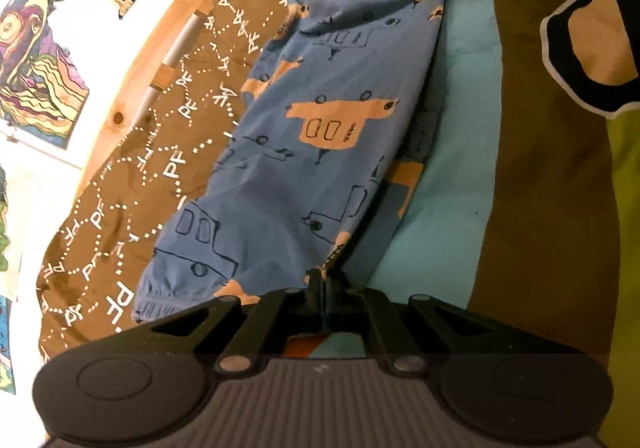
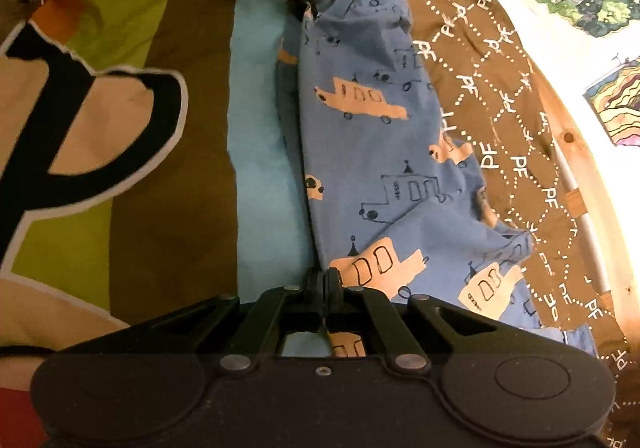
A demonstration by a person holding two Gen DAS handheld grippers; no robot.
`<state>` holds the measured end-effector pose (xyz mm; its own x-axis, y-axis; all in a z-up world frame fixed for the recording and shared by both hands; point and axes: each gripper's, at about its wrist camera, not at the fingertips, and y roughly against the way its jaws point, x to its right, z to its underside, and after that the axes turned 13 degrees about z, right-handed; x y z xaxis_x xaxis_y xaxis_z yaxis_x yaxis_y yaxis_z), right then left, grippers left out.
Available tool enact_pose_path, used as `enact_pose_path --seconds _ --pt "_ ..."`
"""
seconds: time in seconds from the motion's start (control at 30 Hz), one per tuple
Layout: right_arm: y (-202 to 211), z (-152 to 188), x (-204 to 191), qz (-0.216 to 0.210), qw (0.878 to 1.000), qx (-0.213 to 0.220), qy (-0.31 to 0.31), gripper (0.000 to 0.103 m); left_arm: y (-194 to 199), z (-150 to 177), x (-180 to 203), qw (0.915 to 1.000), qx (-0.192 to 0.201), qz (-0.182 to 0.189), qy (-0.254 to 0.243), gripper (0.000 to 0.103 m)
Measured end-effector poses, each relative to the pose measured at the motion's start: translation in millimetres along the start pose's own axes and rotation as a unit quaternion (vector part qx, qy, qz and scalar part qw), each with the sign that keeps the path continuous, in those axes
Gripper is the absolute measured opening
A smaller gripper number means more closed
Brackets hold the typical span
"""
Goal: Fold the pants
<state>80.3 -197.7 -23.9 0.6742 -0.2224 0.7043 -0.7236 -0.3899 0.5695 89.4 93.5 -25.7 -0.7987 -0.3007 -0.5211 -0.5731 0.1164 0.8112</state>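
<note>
— Left wrist view: how do we stand?

— My left gripper (image 1: 321, 290) is pinched tight on the cuff end of the blue car-print cotton pants (image 1: 320, 120), lying on the striped bedspread (image 1: 540, 168). My right gripper (image 2: 326, 282) nips the waist end.

— Next?

— Probably lift both, fold evenly across.

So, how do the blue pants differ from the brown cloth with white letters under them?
The pants are blue with tan vehicles; the brown cloth has dotted white lines and letters. The pants are pinched at two ends by the left gripper and right gripper; the cloth is ungripped. Both are printed fabric.
</note>
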Motion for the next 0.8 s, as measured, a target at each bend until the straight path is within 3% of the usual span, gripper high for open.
enact_pose_path --seconds 0.1,0.17,0.2,0.27,0.3,0.37,0.4,0.43,0.47,0.53,0.7,0.8 --pt "1 1 7 0.005 1.0 0.002 -0.013 0.012 3 0 -5 0.9999 0.005 0.004 0.008 0.007" --pt "7 5 17 0.009 1.0 0.0 -0.026 0.04 9 0 -10 0.9994 0.014 0.018 0.026 0.02" --pt "11 8 22 0.01 0.999 0.0 -0.034 0.044 13 0 -13 0.9987 0.02 0.026 0.039 0.026" --pt "25 17 38 0.018 0.998 -0.009 -0.056 0.056 25 -2 -20 0.9951 0.041 0.043 0.079 0.063" --pt "33 22 46 0.02 0.997 -0.015 -0.071 0.061 33 -6 -20 0.993 0.053 0.048 0.094 0.067" --pt "48 32 64 0.029 0.993 -0.039 -0.104 0.081 48 -19 -25 0.989 0.077 0.06 0.111 0.079" --pt "55 37 71 0.031 0.991 -0.05 -0.119 0.084 53 -27 -27 0.9872 0.088 0.065 0.116 0.085" --pt "63 42 82 0.034 0.987 -0.064 -0.141 0.092 58 -38 -30 0.9847 0.103 0.068 0.123 0.097" --pt "70 48 90 0.038 0.983 -0.074 -0.163 0.101 61 -52 -32 0.9818 0.118 0.074 0.128 0.102" --pt "80 61 105 0.054 0.97 -0.095 -0.217 0.102 61 -78 -38 0.9751 0.136 0.105 0.14 0.103" --pt "73 109 147 0.09 0.904 -0.121 -0.4 0.102 33 -156 -49 0.9559 0.111 0.212 0.171 0.103" --pt "53 125 172 0.07 0.873 -0.123 -0.467 0.102 10 -195 -49 0.9477 0.114 0.225 0.196 0.103"
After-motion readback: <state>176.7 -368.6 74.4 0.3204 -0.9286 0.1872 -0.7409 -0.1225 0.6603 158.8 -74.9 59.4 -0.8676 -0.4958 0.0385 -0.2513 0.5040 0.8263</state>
